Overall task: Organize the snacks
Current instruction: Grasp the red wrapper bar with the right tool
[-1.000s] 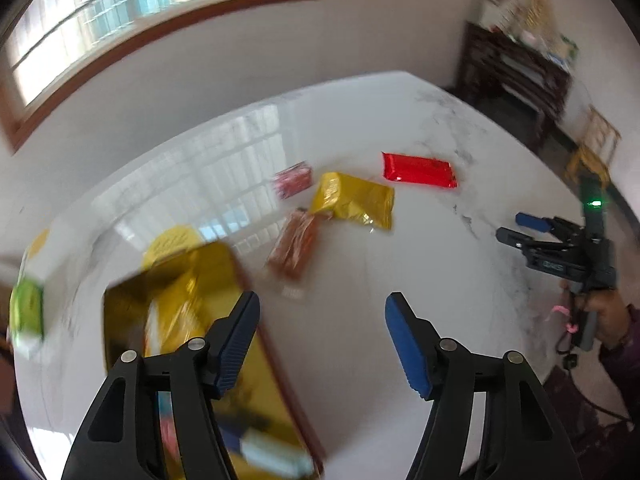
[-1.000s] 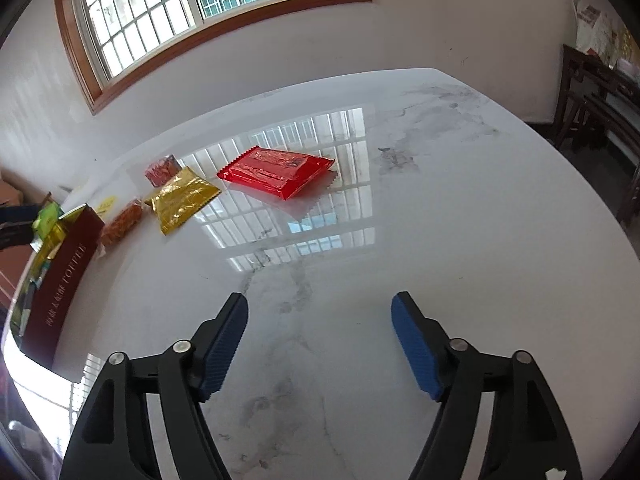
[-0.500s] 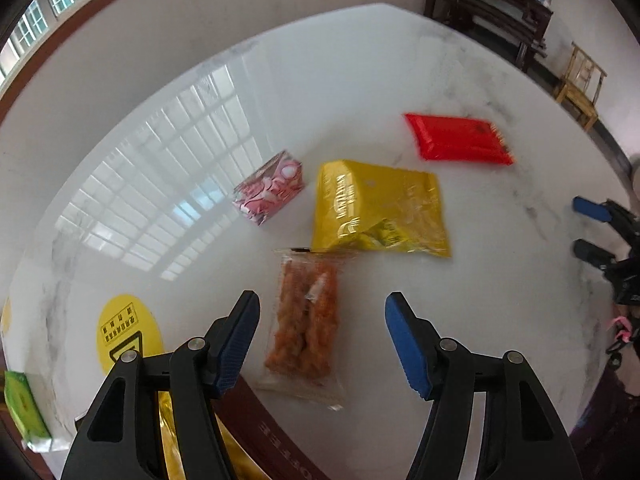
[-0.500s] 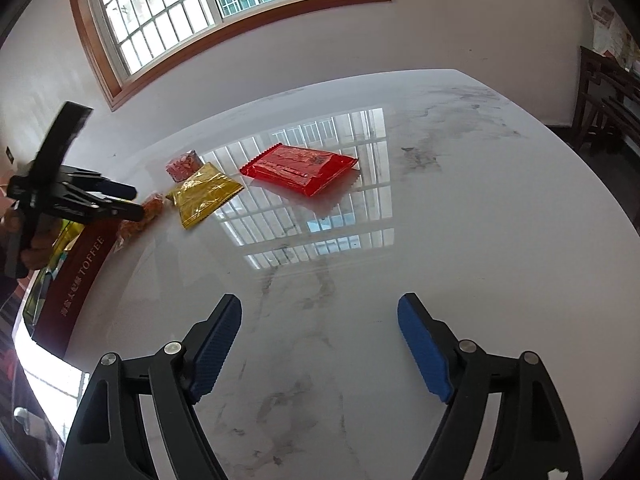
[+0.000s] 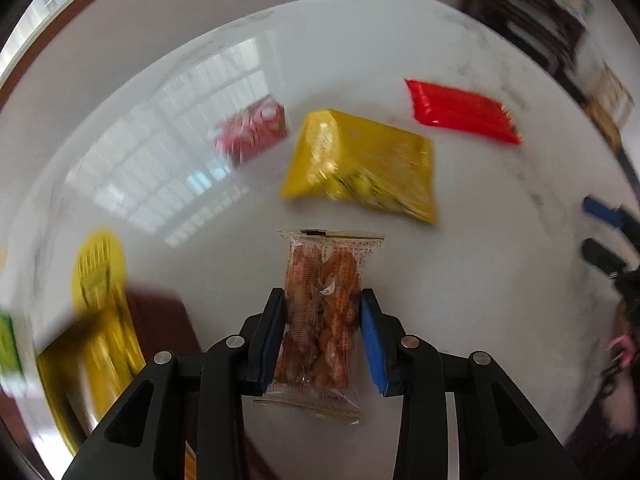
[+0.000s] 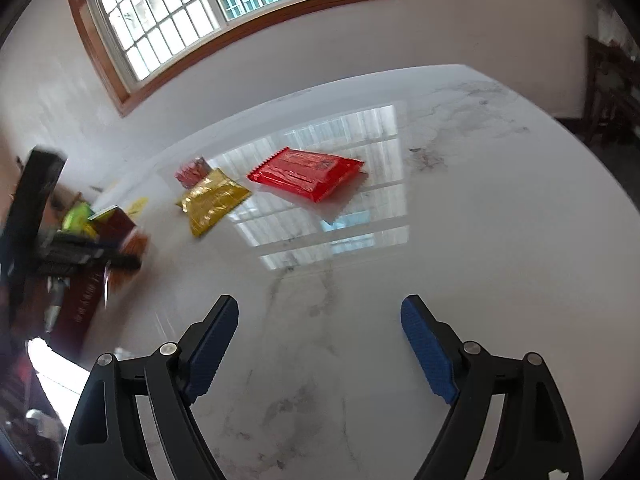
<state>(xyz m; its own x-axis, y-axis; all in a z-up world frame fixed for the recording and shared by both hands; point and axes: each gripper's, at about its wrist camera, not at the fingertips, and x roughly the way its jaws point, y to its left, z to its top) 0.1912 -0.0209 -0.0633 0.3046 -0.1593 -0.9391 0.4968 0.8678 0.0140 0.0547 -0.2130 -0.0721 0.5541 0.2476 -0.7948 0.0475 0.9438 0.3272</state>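
A clear pack of orange-brown snacks (image 5: pixel 324 268) lies on the white marble table (image 6: pixel 480 240). My left gripper (image 5: pixel 322 300) points down over it, its jaws closing, with both blue pads against the pack's long sides. Beyond it lie a yellow foil pack (image 5: pixel 360 164), a small pink pack (image 5: pixel 252 132) and a red pack (image 5: pixel 460 114). My right gripper (image 6: pixel 320 312) hovers open above bare marble, nothing between its fingers; the red pack (image 6: pixel 306 174) and yellow pack (image 6: pixel 212 200) lie farther off. The left gripper (image 6: pixel 80 252) shows blurred at the left of the right wrist view.
A maroon box with a gold lining (image 5: pixel 92 344) holding snacks stands just left of the left gripper. Beside it are a round yellow sticker (image 5: pixel 98 264) and a green pack (image 5: pixel 8 344). Dark wooden furniture (image 5: pixel 528 8) stands beyond the table's far edge.
The left gripper swung from above the box to the orange-brown pack, came down over it, and its jaws narrowed onto the pack's sides. The right gripper's jaws stand slightly wider.
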